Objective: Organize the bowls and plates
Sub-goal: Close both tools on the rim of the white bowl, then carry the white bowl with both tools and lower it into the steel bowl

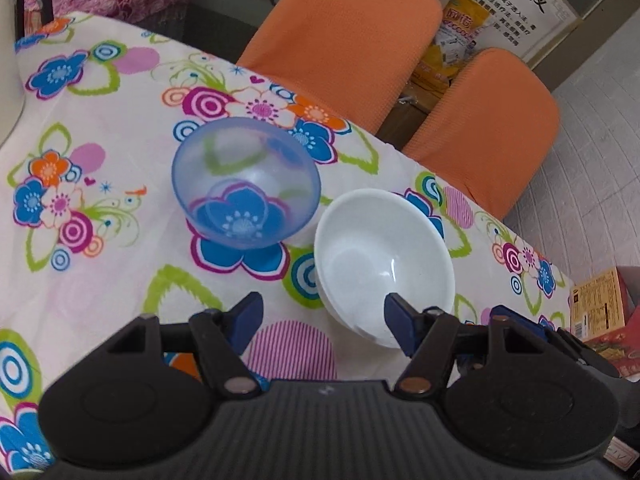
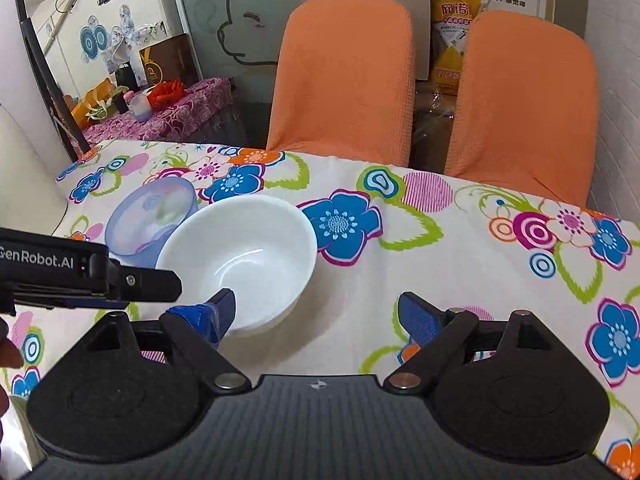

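A white bowl (image 1: pixel 384 256) stands upright on the flowered tablecloth (image 1: pixel 120 280), just right of a see-through blue bowl (image 1: pixel 246 184). My left gripper (image 1: pixel 322 312) is open at the white bowl's near rim; its right finger overlaps that rim and the left finger is outside it. In the right wrist view the white bowl (image 2: pixel 240 256) sits left of centre with the blue bowl (image 2: pixel 148 220) behind it. My right gripper (image 2: pixel 316 304) is open, its left finger at the bowl's near side, nothing held. The left gripper's black body (image 2: pixel 80 276) reaches in from the left.
Two orange-covered chairs (image 2: pixel 340 80) (image 2: pixel 524 96) stand along the table's far edge. A low side table with a purple cloth (image 2: pixel 168 116) holds clutter at the back left. A printed box (image 1: pixel 600 304) lies on the floor past the table's right end.
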Tool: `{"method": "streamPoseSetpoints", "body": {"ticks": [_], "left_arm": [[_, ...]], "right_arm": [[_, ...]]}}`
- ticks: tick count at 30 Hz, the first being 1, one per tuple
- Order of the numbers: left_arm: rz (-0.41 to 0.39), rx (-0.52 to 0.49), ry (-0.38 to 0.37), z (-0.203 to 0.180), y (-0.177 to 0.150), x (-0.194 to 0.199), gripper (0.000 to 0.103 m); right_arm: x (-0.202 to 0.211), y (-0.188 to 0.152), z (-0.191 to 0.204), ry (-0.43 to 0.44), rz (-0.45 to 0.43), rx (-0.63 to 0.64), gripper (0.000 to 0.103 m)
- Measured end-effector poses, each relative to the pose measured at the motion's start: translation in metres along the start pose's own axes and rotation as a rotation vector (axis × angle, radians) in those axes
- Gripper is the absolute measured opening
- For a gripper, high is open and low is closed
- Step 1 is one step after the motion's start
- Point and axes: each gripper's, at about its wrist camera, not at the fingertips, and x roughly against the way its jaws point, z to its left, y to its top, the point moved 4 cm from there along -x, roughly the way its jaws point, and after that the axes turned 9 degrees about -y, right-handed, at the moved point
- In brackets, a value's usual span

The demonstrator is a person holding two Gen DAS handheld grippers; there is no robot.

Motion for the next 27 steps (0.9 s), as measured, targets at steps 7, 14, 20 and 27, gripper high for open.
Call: {"method": "streamPoseSetpoints", "body": {"ticks": [7,14,20,27], "left_arm": [[0.023,0.109,-0.004,0.007,0.010,-0.028,0.067],[0.022,0.075,0.030,0.007,0.013,-0.039,0.057],[0.053,0.031,0.004,0.004,0.013,-0.038,0.005],[0.070,-0.035,-0.024,-0.008,0.003,-0.009,0.005]], "right_arm": [[-0.031,0.008,0.015,0.016,-0.005,0.109,0.074],[-0.047,0.004,0.024,0.057,0.024,0.158,0.070],[-0.031,-0.004,0.045,0.117,0.019,0.211,0.059],[-0.004,-0.007,0.047,0.136,0.031,0.159,0.059]]}}
